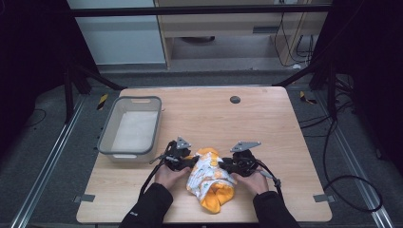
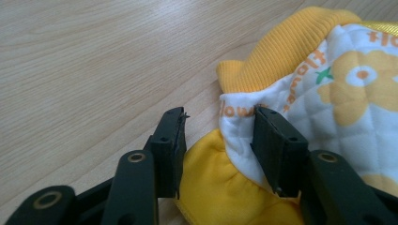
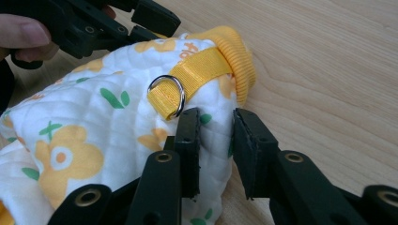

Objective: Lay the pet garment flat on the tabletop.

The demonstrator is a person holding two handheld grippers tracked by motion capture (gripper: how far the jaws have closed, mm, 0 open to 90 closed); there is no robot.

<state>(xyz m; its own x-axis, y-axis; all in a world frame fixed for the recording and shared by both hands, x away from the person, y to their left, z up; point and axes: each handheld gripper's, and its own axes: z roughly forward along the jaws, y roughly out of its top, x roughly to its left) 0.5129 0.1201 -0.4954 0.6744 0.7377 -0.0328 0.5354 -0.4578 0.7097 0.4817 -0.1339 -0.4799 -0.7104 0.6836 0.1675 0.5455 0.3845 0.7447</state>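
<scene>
My grippers, left (image 1: 189, 162) and right (image 1: 223, 165), meet at the quilted garment (image 1: 209, 183) in the lower middle of the frame.

My left jaws stand apart around its yellow-lined edge; my right jaws straddle a white fold beside the metal ring (image 3: 168, 93), gaps showing. A grey bin (image 1: 105, 133) sits left.

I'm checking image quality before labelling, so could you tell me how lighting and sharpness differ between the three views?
High view: table evenly lit, surroundings dark, small garment soft and low in detail. Left gripper view: quilted print crisp, near jaws slightly blurred. Right gripper view: metal ring sharp with a small glint, wood grain clear.
</scene>
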